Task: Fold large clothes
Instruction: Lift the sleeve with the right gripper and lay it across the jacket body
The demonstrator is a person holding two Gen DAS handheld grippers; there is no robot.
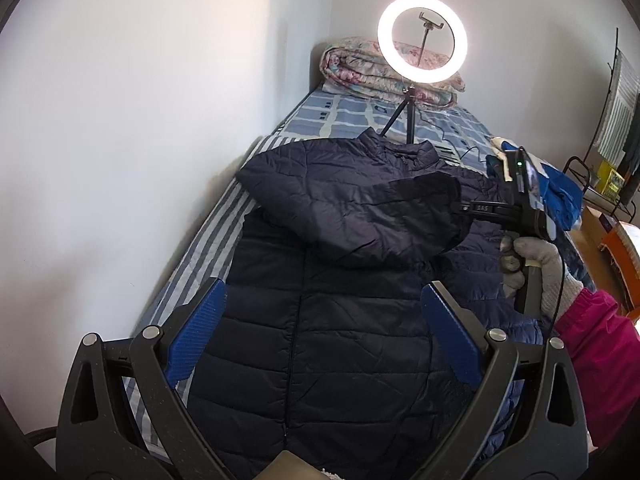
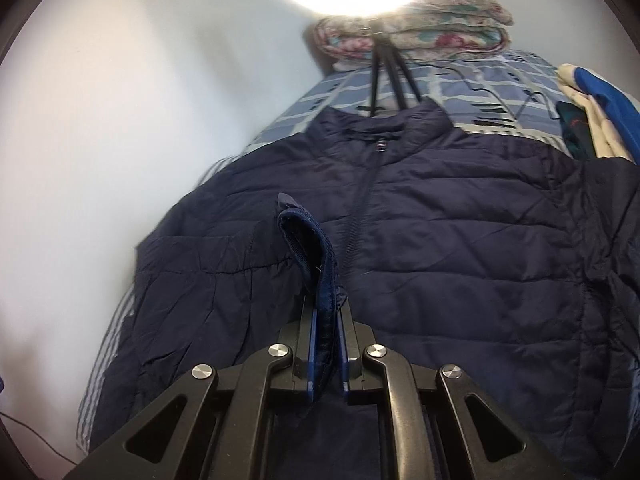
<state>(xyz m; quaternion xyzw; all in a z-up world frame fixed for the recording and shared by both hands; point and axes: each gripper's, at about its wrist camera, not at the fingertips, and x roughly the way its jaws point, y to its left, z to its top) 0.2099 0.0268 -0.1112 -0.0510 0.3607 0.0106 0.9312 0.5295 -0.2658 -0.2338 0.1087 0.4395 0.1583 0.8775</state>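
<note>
Jacket (image 1: 320, 320) spread on bed (image 1: 208, 248), cuff (image 2: 316, 256) clamped in right gripper (image 2: 326, 344), left gripper (image 1: 320, 336) agape above it: liable to slip mid-fold off slick fabric, dumping sleeve (image 1: 360, 208) crooked.

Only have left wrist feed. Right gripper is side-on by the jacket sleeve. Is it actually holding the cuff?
Observer: Yes. Right wrist view shows the right gripper shut on the sleeve cuff, which sticks up between its fingers.
Operator: Zipper closed up top?
Observer: The zipper runs closed up to the jacket collar.
Operator: Anything hidden behind the right gripper on my feed?
Observer: A dark teal item lies beside the blue garment.
</note>
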